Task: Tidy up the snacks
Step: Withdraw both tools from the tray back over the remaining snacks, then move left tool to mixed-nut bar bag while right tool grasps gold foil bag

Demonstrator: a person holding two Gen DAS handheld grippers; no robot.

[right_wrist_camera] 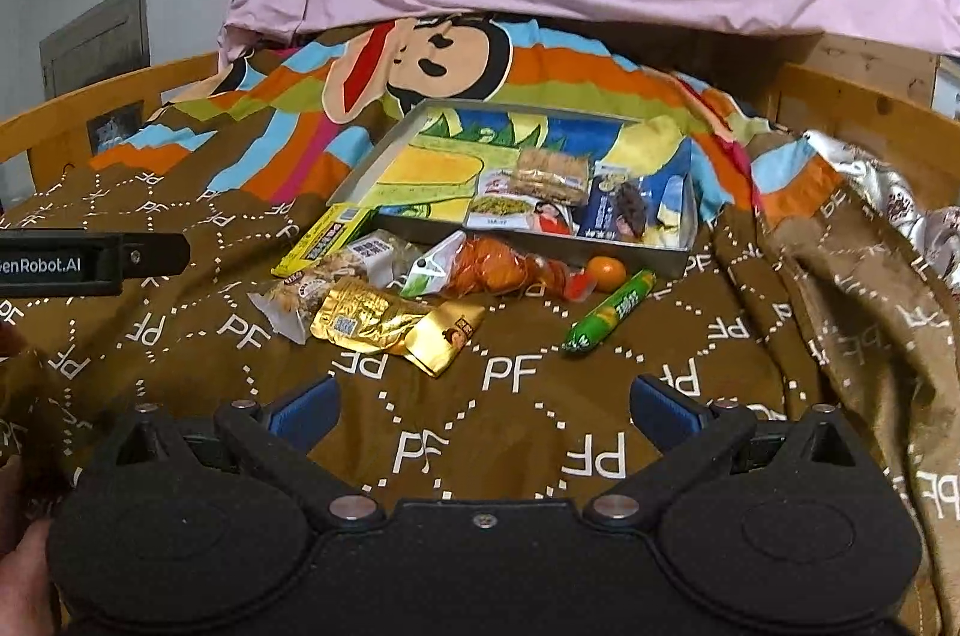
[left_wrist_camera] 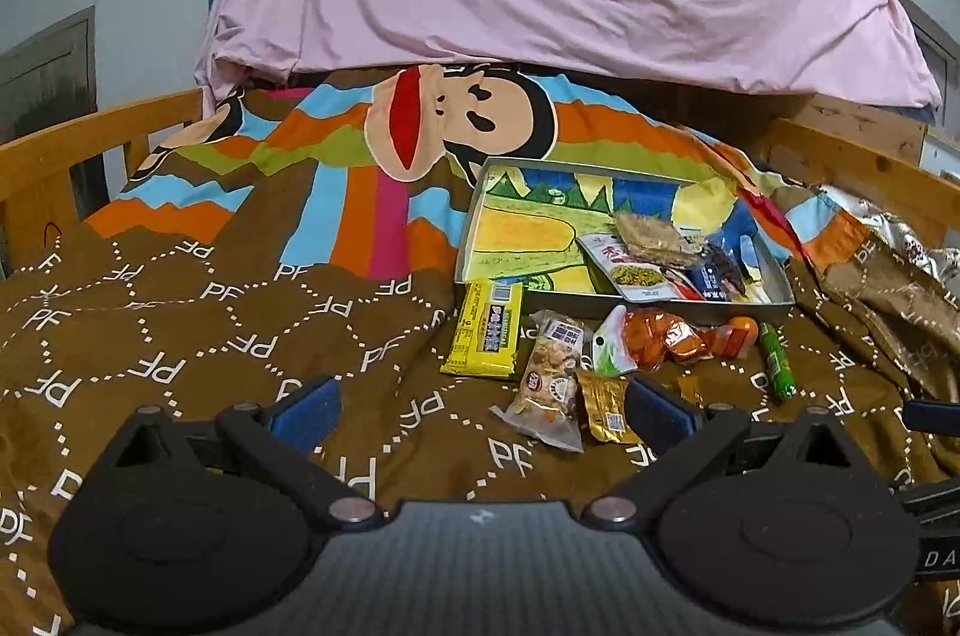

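- Left tool point(left_wrist_camera: 480, 411): hanging low over the brown "PF"-printed bedspread point(left_wrist_camera: 180, 336), blue-padded fingers spread wide, gripping nothing.
- Right tool point(right_wrist_camera: 483, 411): likewise gaping and empty.
- Shallow grey tray with cartoon-printed floor point(right_wrist_camera: 420, 223): lying on the bed at 12 o'clock, holding several packets at its 3 o'clock end.
- Loose snacks lying just before the tray: yellow rectangular bar point(left_wrist_camera: 485, 336), crinkled gold foil pouch point(right_wrist_camera: 360, 321), orange wrapped bundle point(right_wrist_camera: 498, 273), green sausage stick point(right_wrist_camera: 609, 313).

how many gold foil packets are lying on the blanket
2, both in front of the tray: a crinkled gold foil packet beside the clear snack bag, and a smoother gold packet touching its right end. Others may be hidden under the pile.
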